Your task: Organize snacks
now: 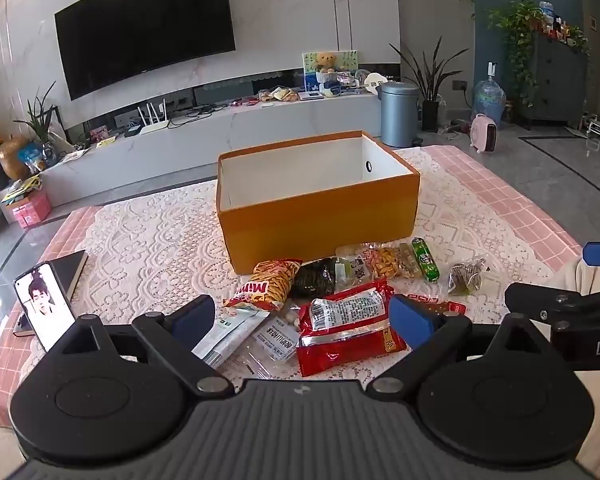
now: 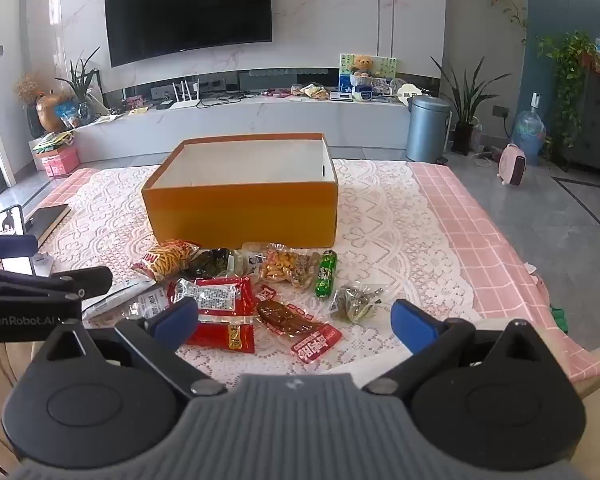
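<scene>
An open orange box (image 1: 320,222) (image 2: 244,212) with a white, empty inside stands on the lace tablecloth. Several snack packets lie in front of it: a big red packet (image 1: 346,326) (image 2: 220,312), a Mimi chips bag (image 1: 266,284) (image 2: 168,260), a dark packet (image 1: 314,278), a green stick (image 1: 425,259) (image 2: 326,274), a red-brown strip packet (image 2: 296,326) and a clear packet of green sweets (image 2: 354,302). My left gripper (image 1: 302,316) is open above the red packet, holding nothing. My right gripper (image 2: 294,320) is open above the strip packet, holding nothing.
A phone (image 1: 44,306) leans on a dark book (image 1: 70,268) at the table's left. A TV cabinet (image 1: 220,136), a grey bin (image 1: 399,114) and plants stand beyond the table. The table's pink checked edge (image 2: 496,264) runs along the right.
</scene>
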